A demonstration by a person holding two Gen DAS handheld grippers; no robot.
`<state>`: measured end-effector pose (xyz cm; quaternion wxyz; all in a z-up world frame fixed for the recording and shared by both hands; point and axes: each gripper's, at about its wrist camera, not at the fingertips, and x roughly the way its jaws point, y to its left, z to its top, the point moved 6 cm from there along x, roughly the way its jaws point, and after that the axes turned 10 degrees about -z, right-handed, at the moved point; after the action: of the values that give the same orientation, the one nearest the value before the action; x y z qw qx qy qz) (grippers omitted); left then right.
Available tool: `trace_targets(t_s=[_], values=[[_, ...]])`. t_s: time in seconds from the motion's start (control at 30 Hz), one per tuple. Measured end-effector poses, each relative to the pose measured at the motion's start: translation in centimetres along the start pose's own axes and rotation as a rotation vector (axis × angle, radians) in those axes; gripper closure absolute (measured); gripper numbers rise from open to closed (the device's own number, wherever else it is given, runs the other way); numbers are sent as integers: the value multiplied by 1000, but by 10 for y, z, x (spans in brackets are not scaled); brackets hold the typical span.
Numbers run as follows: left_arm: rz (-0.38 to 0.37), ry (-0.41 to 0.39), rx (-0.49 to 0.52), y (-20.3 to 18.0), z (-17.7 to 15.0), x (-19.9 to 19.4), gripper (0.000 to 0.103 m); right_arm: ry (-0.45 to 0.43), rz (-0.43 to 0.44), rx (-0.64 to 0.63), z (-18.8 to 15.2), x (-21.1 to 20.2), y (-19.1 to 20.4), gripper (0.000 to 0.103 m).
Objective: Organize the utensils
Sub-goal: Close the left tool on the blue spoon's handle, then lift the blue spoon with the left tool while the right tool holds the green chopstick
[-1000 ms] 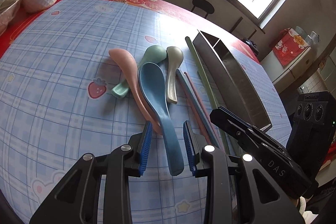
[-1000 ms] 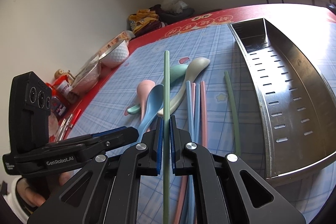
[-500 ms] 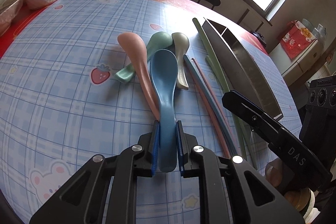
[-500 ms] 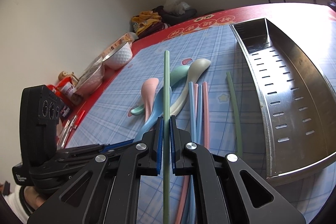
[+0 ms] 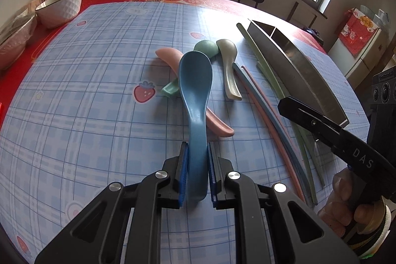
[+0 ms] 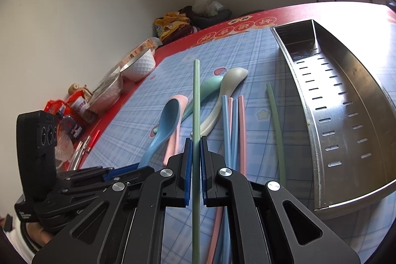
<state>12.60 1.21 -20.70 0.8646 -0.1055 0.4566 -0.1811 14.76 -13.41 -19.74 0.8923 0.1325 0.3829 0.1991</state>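
Gripping two utensils at once, ready for sorting.
Left gripper [image 5: 197,175], jaws just closed, clamped blue spoon [image 5: 195,90] by its handle, centre frame; right gripper [image 6: 195,165] pinched green chopstick [image 6: 196,100]; steel tray [image 6: 346,120] sat at right, empty.

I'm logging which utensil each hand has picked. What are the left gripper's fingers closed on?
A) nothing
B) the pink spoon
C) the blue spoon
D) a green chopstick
C: the left gripper clamps the blue spoon by its handle, bowl pointing away.
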Motion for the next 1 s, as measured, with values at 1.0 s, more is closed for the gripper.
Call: trace_targets(t_s=[1.0], values=[[-191, 17, -124, 22, 29, 12, 76, 12, 15, 15, 0, 3, -1, 97]])
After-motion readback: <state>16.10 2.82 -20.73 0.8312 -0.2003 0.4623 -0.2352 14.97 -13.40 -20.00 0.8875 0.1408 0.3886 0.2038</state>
